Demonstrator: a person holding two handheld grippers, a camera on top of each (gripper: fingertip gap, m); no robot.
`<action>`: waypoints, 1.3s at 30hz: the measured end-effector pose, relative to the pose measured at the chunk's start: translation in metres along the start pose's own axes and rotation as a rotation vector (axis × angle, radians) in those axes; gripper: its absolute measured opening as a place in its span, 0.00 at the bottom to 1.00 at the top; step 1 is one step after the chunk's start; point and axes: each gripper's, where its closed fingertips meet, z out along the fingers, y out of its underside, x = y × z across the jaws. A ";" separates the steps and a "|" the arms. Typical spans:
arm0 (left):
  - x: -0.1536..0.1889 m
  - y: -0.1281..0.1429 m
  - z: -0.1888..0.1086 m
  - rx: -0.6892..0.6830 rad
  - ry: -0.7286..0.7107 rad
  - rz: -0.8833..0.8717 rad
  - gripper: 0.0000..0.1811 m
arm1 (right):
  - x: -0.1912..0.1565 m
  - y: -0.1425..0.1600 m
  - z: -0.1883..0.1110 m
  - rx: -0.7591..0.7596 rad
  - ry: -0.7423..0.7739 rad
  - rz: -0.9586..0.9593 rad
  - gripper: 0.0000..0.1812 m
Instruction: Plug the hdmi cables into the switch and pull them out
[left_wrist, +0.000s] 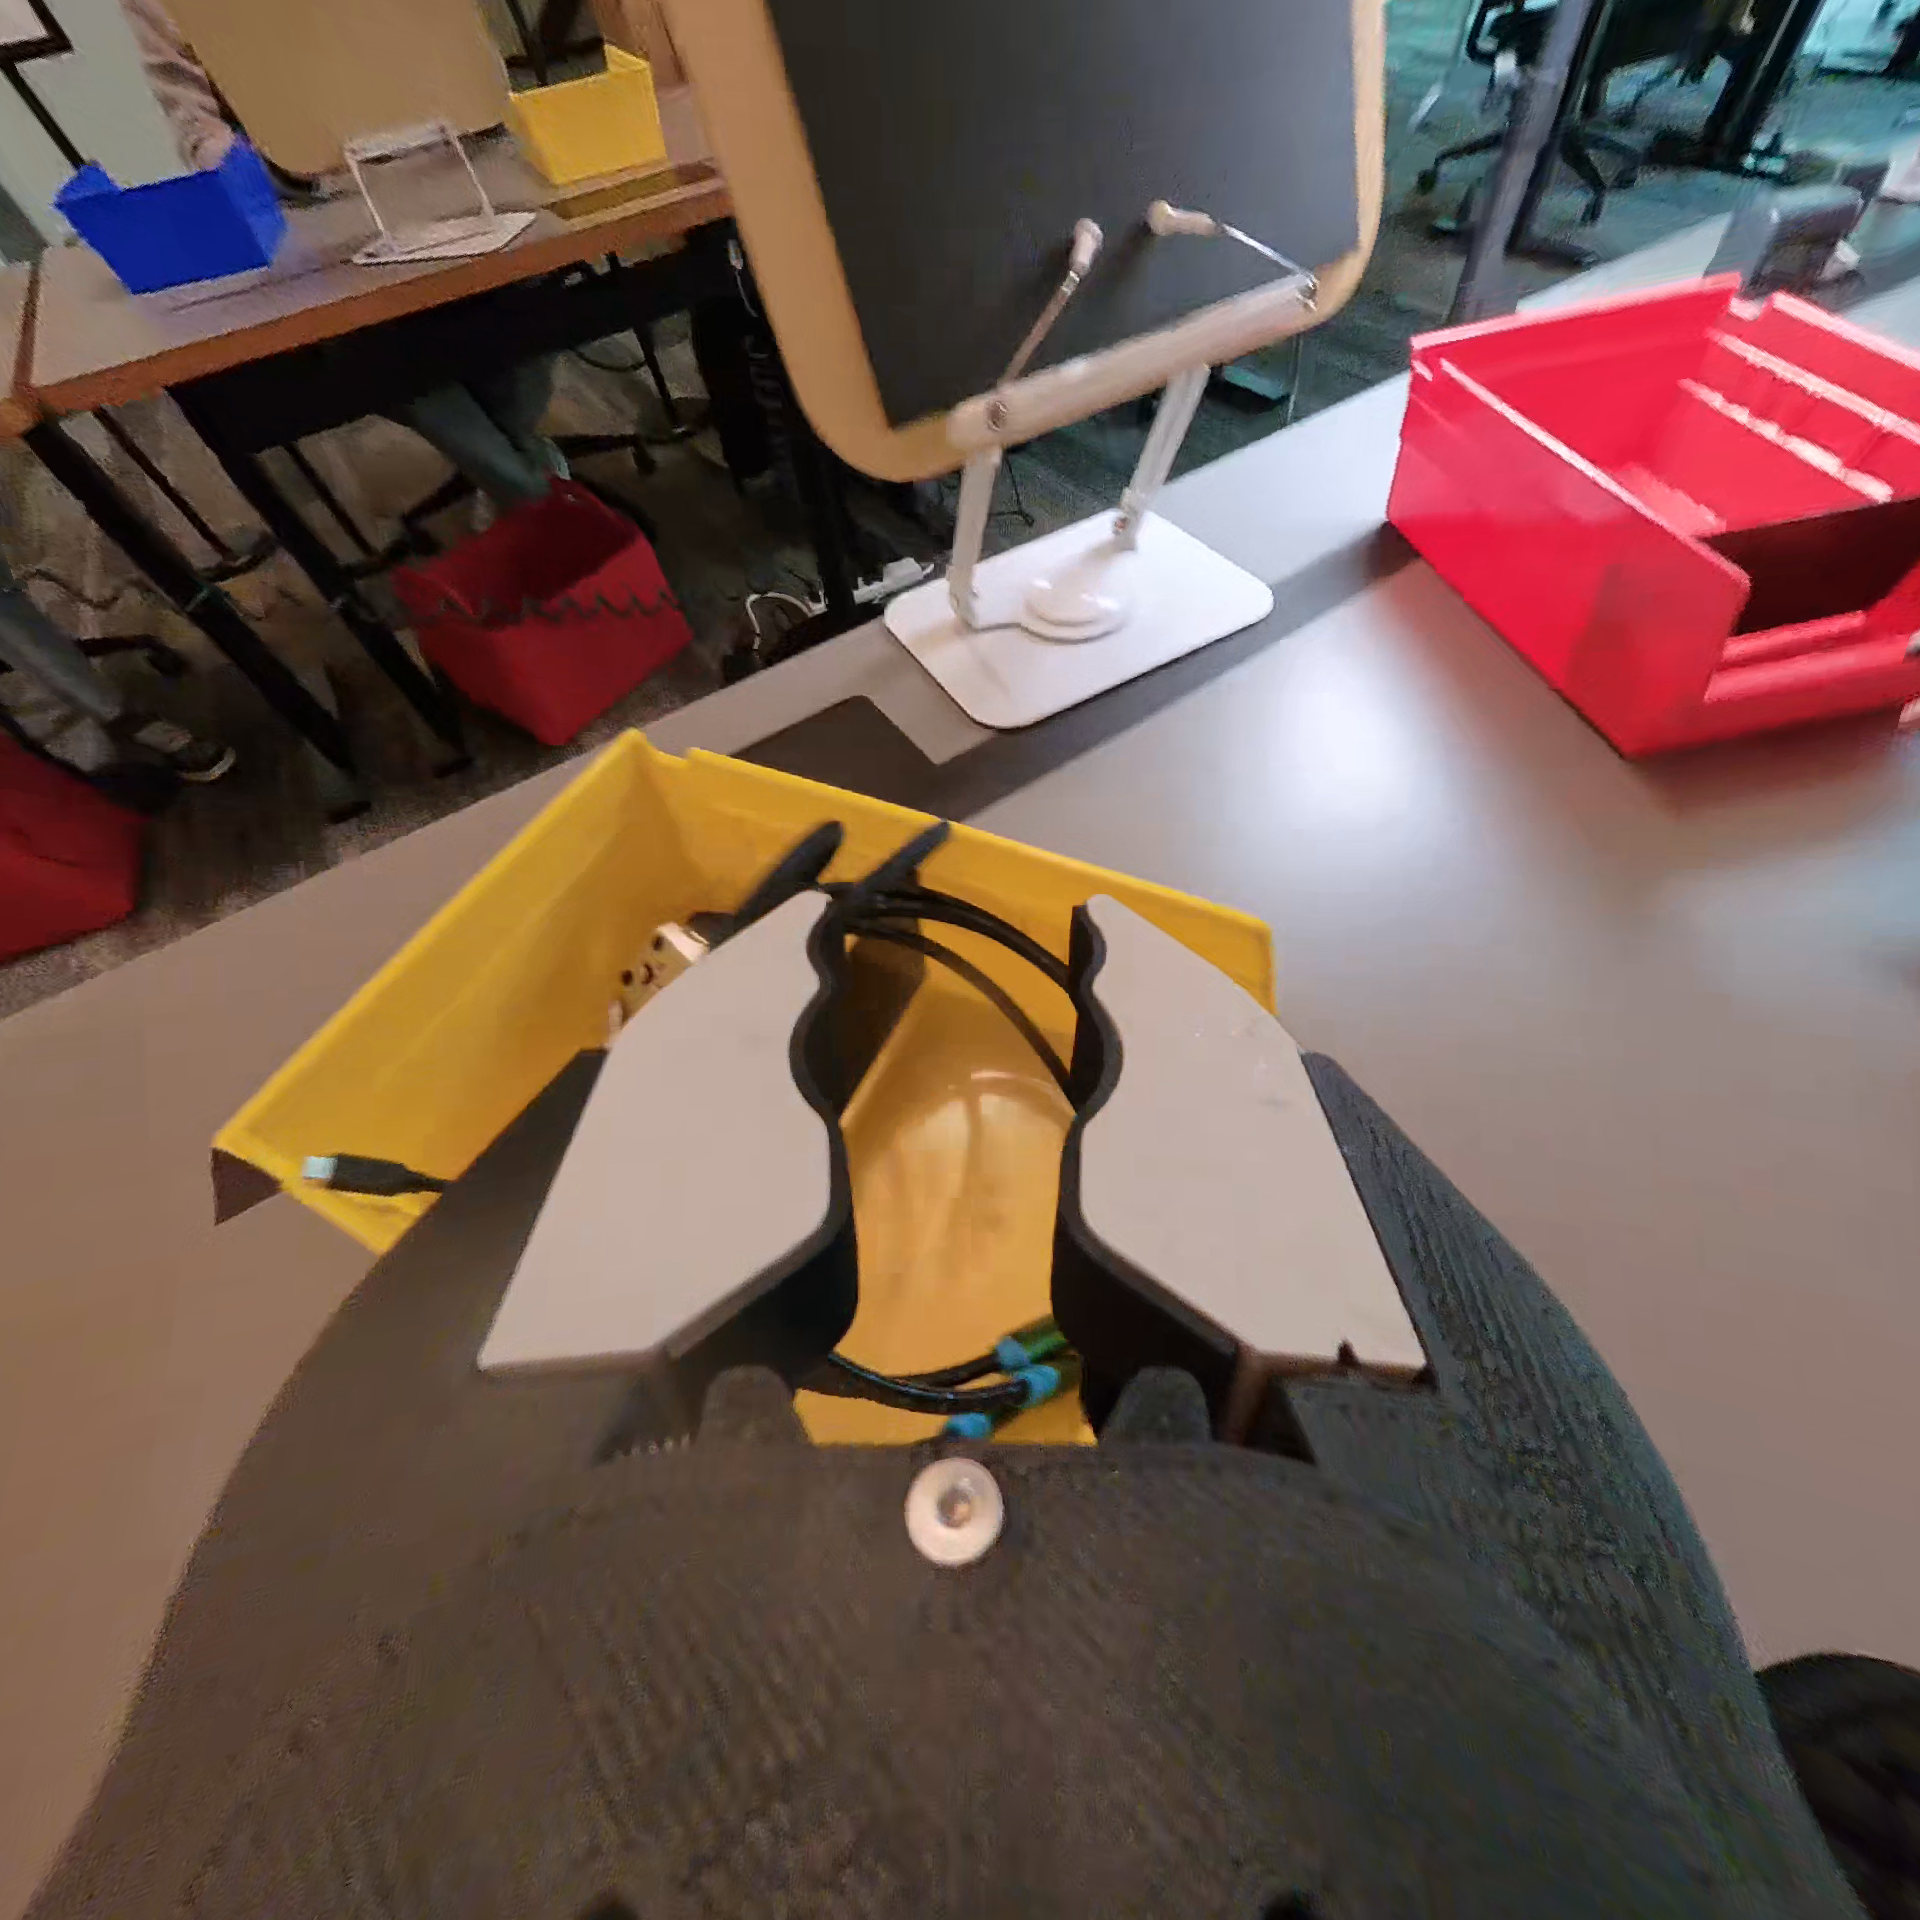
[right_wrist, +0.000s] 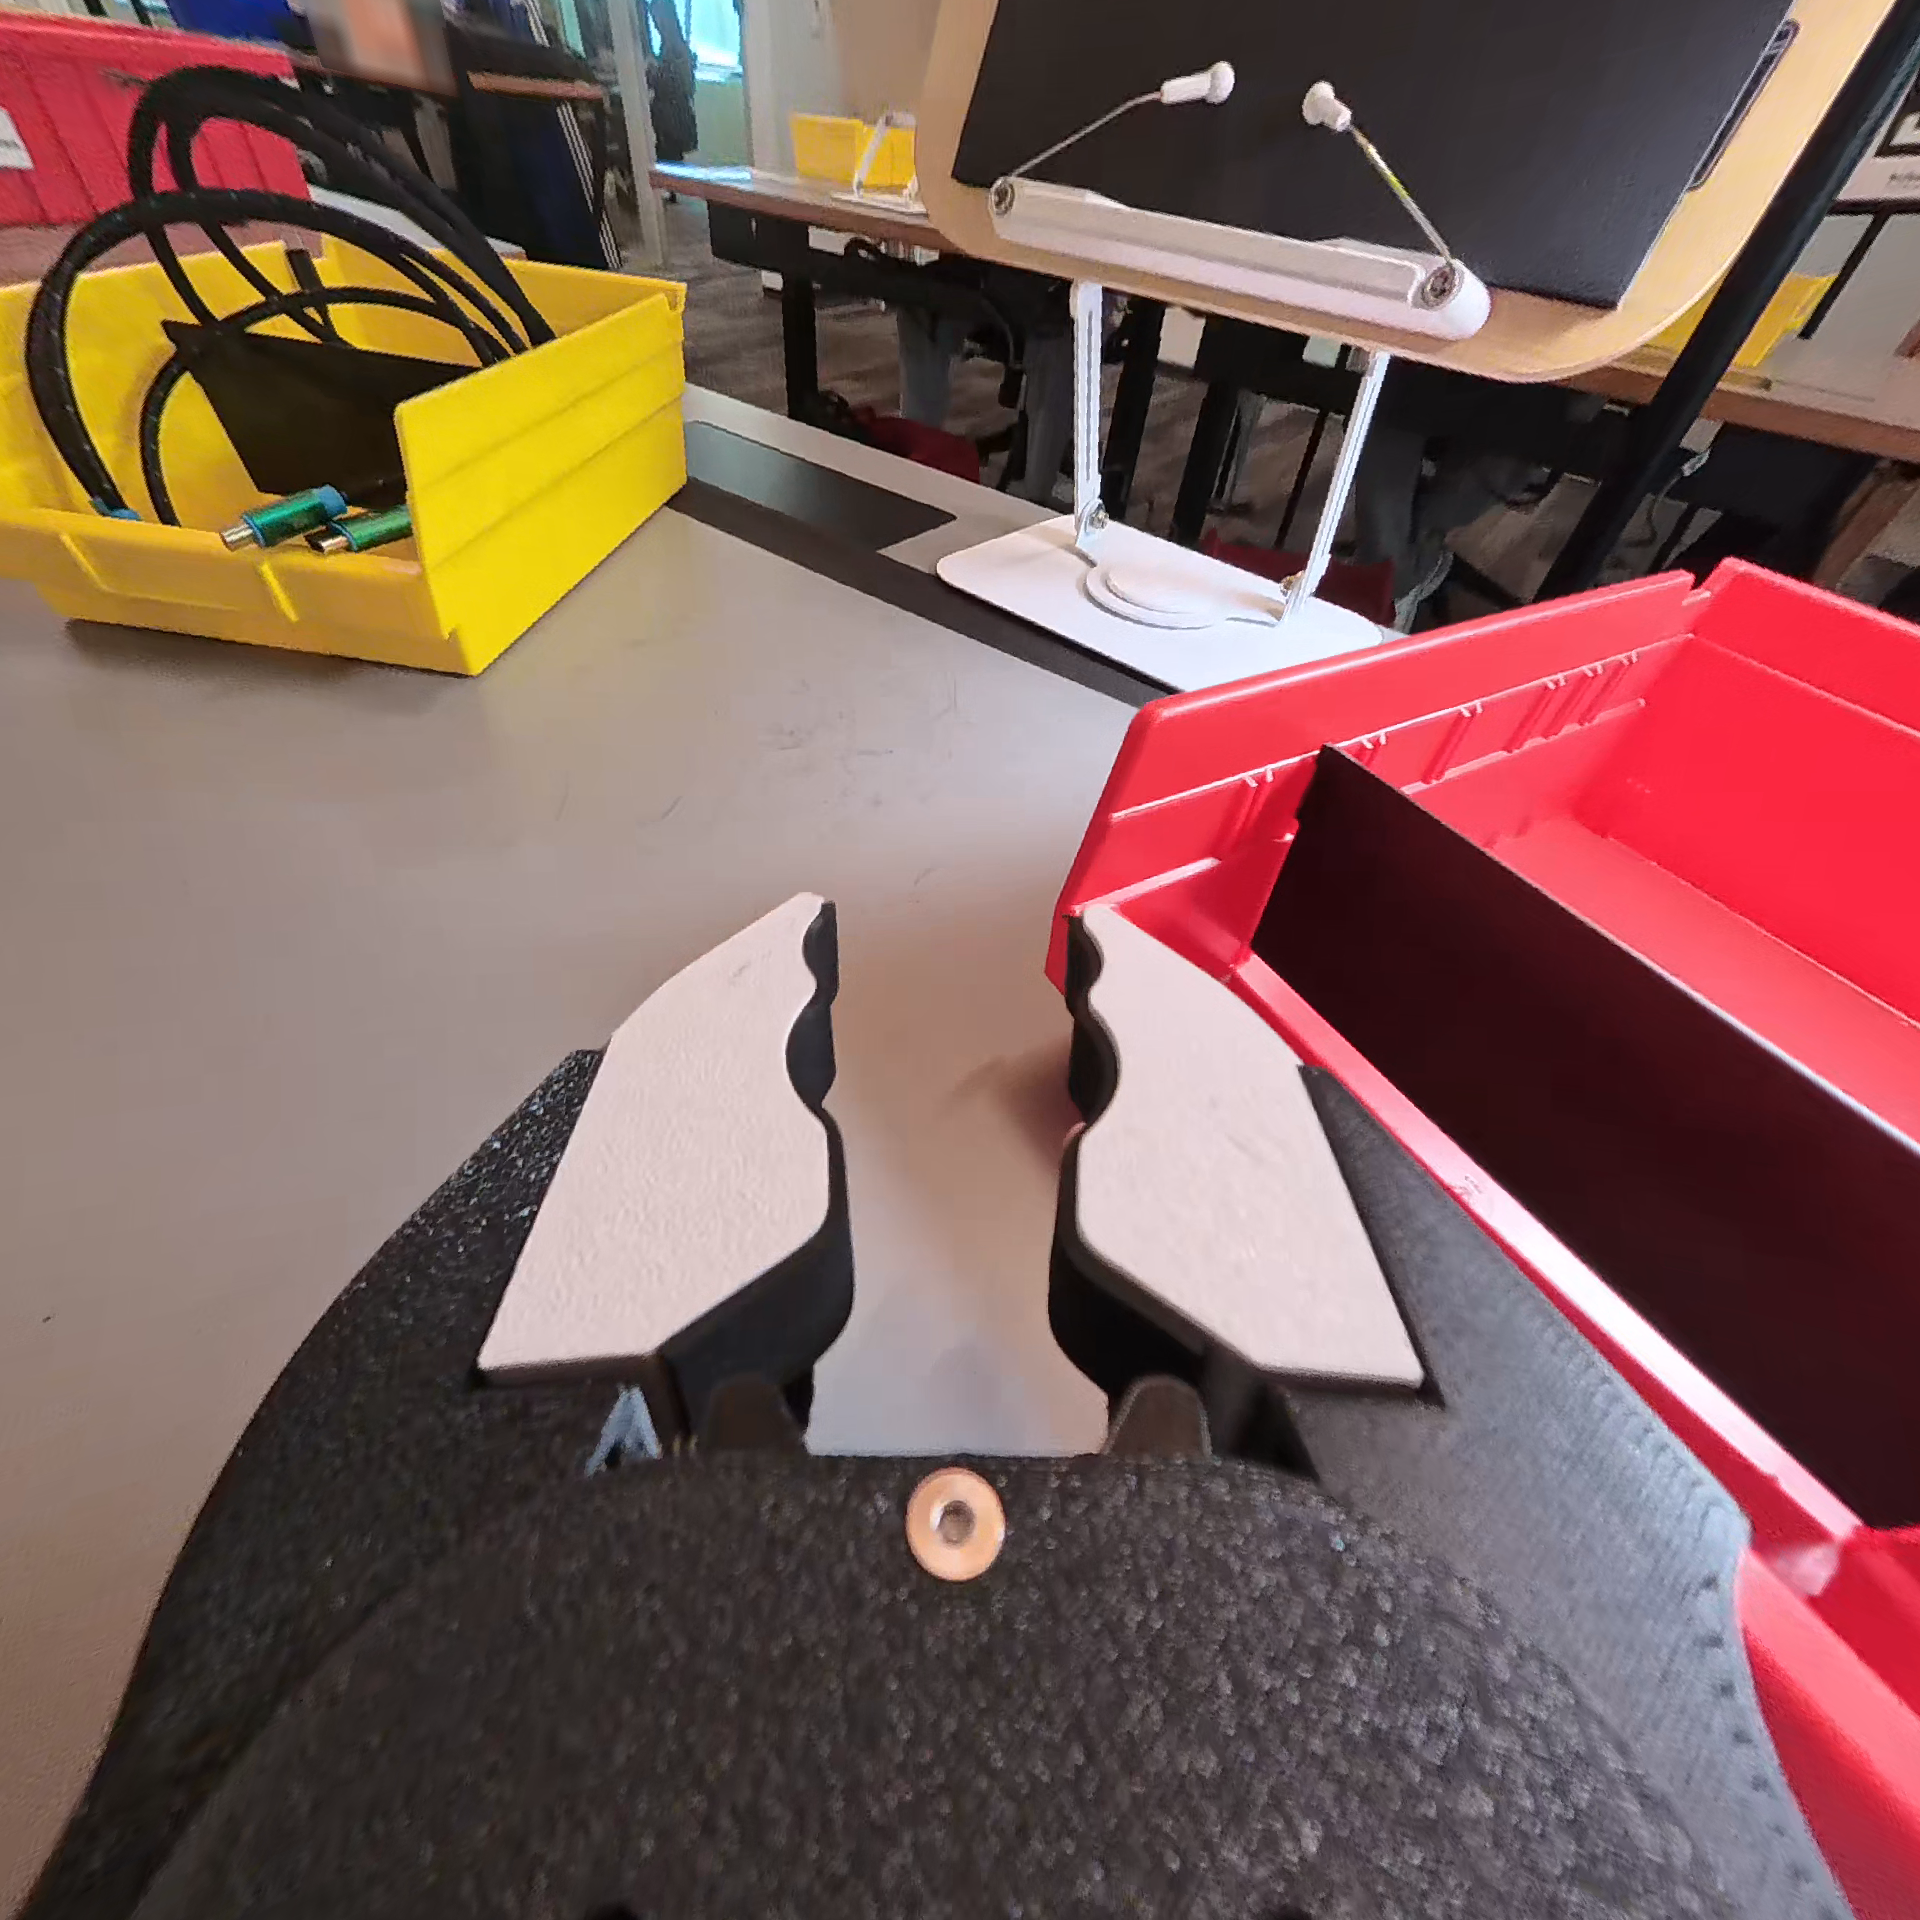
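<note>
A yellow bin (left_wrist: 436, 1049) on the grey table holds black cables (left_wrist: 997, 956) with blue-green plugs (left_wrist: 1023, 1377), and a metal switch box (left_wrist: 660, 966) half hidden behind my left finger. My left gripper (left_wrist: 951, 914) hangs open and empty over the bin. In the right wrist view the same yellow bin (right_wrist: 540, 457) stands far left with looped cables (right_wrist: 260, 208) and green plugs (right_wrist: 301, 520). My right gripper (right_wrist: 951, 935) is open and empty, low over the table beside the red bin.
A red bin (right_wrist: 1455, 727) with a black divider (right_wrist: 1558, 1039) stands to the right; it also shows in the left wrist view (left_wrist: 1579, 540). A white tablet stand (left_wrist: 1081, 613) holds a dark board at the table's far edge. Other desks and bins lie beyond. Across from one pair of fingers to the other is roughly 40 cm.
</note>
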 end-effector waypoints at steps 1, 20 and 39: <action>-0.012 -0.007 0.000 -0.001 0.004 -0.026 0.23 | 0.000 0.001 0.000 0.006 -0.003 0.001 0.23; -0.040 0.049 0.068 -0.793 0.292 0.275 0.16 | -0.004 0.016 0.001 -0.012 -0.034 -0.025 0.19; -0.146 -0.099 0.055 -0.538 -0.305 0.480 0.04 | -0.003 0.016 -0.002 -0.008 -0.030 -0.050 0.15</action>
